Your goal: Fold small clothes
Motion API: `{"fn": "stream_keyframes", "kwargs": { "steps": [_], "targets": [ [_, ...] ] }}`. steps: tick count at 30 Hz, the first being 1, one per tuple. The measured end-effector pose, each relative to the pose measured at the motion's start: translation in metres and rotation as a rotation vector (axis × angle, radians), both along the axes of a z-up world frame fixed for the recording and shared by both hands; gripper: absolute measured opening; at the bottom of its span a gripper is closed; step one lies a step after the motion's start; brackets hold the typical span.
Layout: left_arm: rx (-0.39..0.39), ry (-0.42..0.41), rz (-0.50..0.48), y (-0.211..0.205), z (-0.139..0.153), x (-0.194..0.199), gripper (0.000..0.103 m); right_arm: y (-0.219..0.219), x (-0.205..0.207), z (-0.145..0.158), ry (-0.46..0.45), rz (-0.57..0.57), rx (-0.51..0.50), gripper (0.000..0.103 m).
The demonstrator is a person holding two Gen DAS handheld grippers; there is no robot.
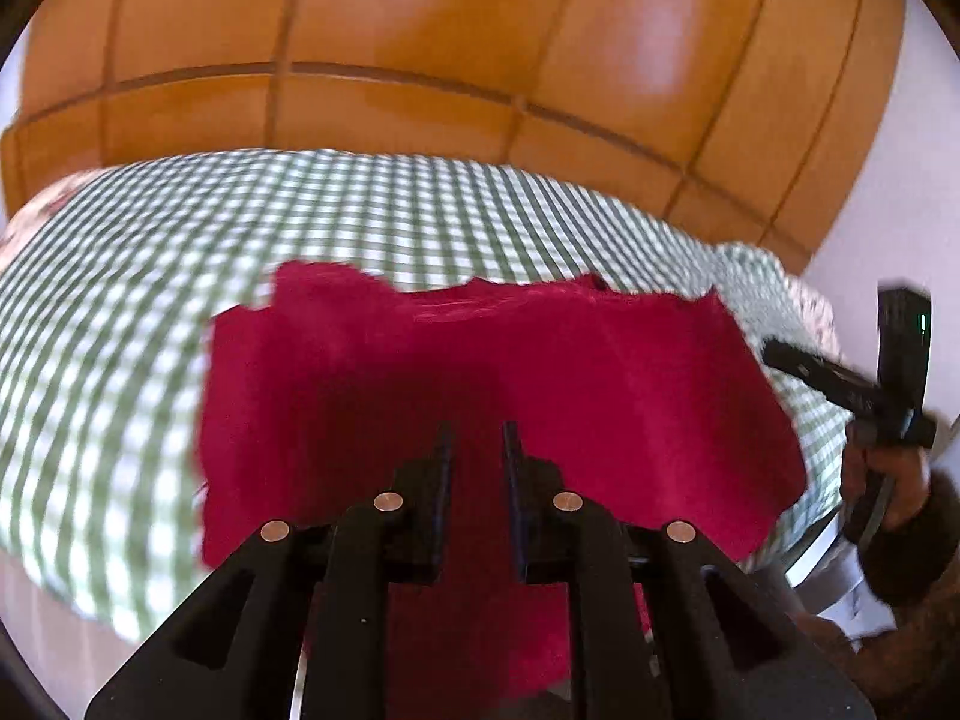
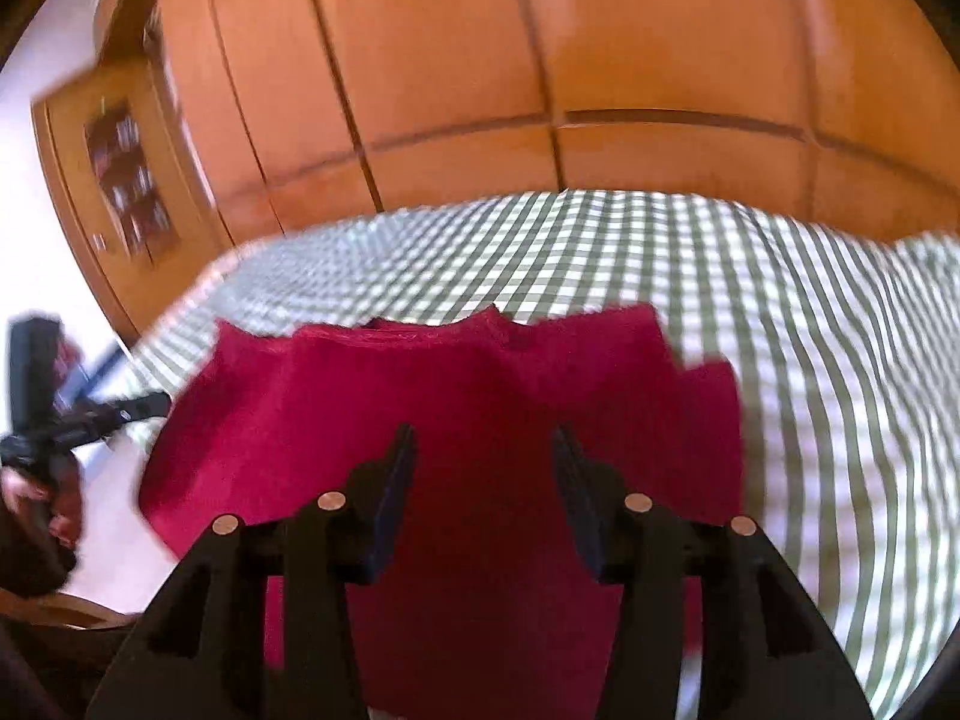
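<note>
A red garment (image 1: 480, 372) lies spread on a green-and-white checked cloth (image 1: 180, 252). It also shows in the right wrist view (image 2: 456, 396), with its neckline at the far edge. My left gripper (image 1: 477, 429) hovers over the garment's near part, fingers a small gap apart and holding nothing. My right gripper (image 2: 483, 432) is open wide over the garment's middle, empty. The right gripper (image 1: 864, 384) shows at the right edge of the left wrist view. The left gripper (image 2: 78, 414) shows at the left edge of the right wrist view.
A wall of orange wooden cabinet doors (image 1: 480, 30) stands behind the checked surface. A wooden shelf unit with small items (image 2: 120, 174) is at the far left. The checked cloth (image 2: 810, 360) extends to the right of the garment.
</note>
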State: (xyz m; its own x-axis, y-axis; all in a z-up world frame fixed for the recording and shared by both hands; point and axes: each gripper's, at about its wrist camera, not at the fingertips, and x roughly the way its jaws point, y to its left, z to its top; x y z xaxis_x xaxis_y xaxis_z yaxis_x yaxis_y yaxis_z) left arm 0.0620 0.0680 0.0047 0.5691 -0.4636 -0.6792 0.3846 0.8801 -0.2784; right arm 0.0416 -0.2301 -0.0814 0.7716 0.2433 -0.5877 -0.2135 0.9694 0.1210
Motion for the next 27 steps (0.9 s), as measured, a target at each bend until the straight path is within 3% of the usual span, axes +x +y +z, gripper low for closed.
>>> {"fn": "stream_keyframes", "kwargs": {
  "steps": [7, 10, 12, 13, 15, 17, 27],
  "targets": [
    [0.092, 0.064, 0.097, -0.020, -0.027, 0.072, 0.014, 0.005, 0.065, -0.028, 0.075, -0.037, -0.098, 0.043],
    [0.138, 0.084, 0.130, -0.013, -0.051, 0.098, 0.014, -0.023, 0.085, -0.045, 0.110, -0.168, -0.106, 0.032],
    [0.072, 0.071, 0.109, -0.006, -0.065, 0.109, 0.014, -0.047, 0.092, -0.058, 0.129, -0.203, 0.033, 0.030],
    [0.033, 0.076, 0.106, -0.002, -0.068, 0.114, 0.014, -0.052, 0.093, -0.059, 0.126, -0.212, 0.055, 0.027],
    [-0.071, 0.110, 0.105, 0.011, -0.073, 0.121, 0.014, -0.051, 0.092, -0.059, 0.121, -0.217, 0.040, 0.027],
    [-0.118, 0.125, 0.106, 0.019, -0.076, 0.123, 0.014, -0.050, 0.091, -0.059, 0.109, -0.223, 0.023, 0.027],
    [-0.055, 0.033, 0.185, 0.022, -0.062, 0.082, 0.014, -0.038, 0.094, -0.058, 0.096, -0.221, -0.015, 0.030]
  ]
}}
